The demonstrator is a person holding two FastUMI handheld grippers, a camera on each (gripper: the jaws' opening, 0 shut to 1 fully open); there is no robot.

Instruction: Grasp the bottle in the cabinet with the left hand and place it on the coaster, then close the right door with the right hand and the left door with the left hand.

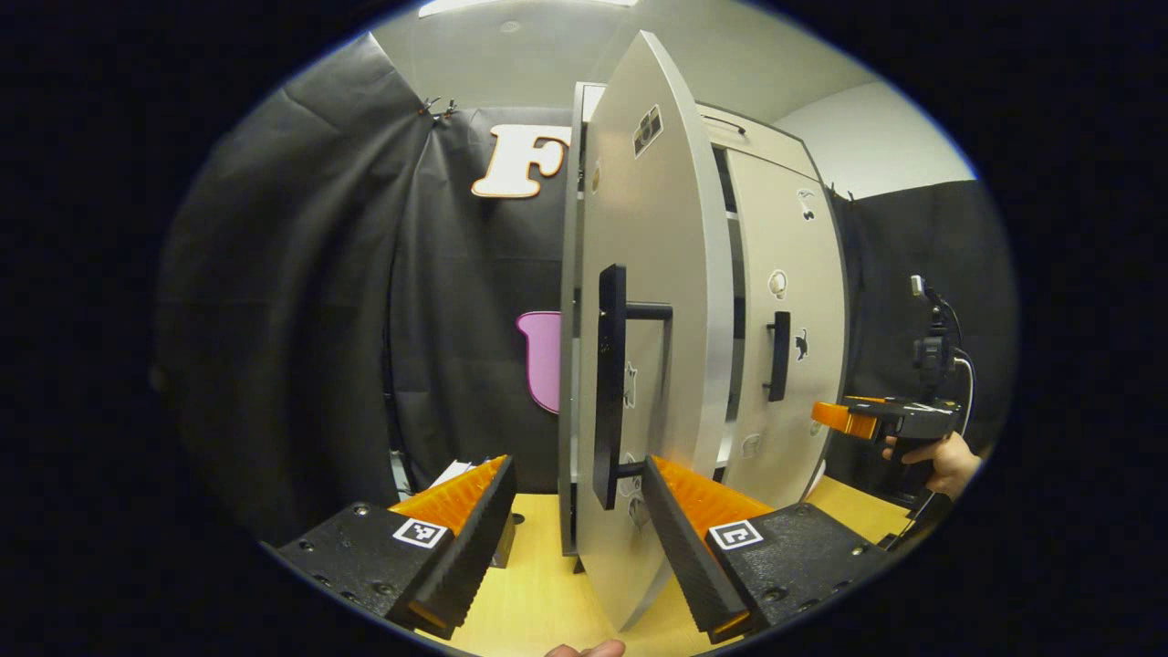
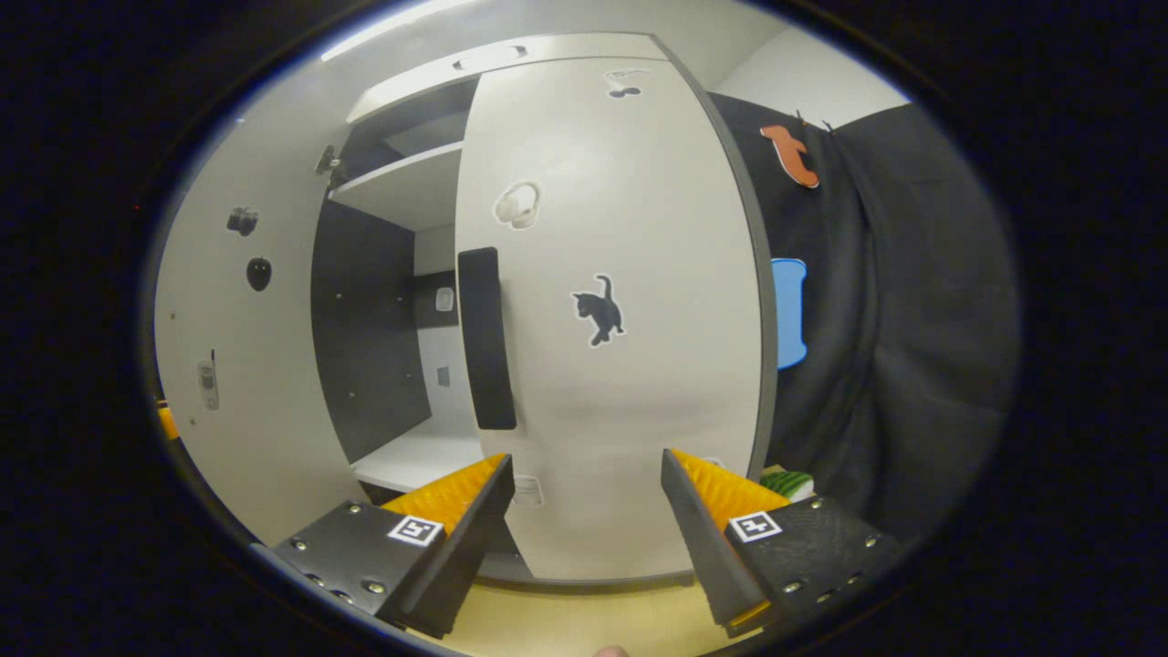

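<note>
The cabinet's left door stands open, edge-on to me in the left gripper view, with its black bar handle facing me. My left gripper is open, its fingers standing either side of the handle's lower end and the door's edge. The right door, with a cat sticker and a black handle, is swung nearly to the cabinet front. My right gripper is open just in front of it, pressing on nothing. That same gripper shows farther off, held by a hand.
Bare cabinet shelves and a dark inner wall show through the gap left of the right door. The open left door's inner face rises at far left. A green striped thing lies by the door's lower right. The wooden tabletop runs below.
</note>
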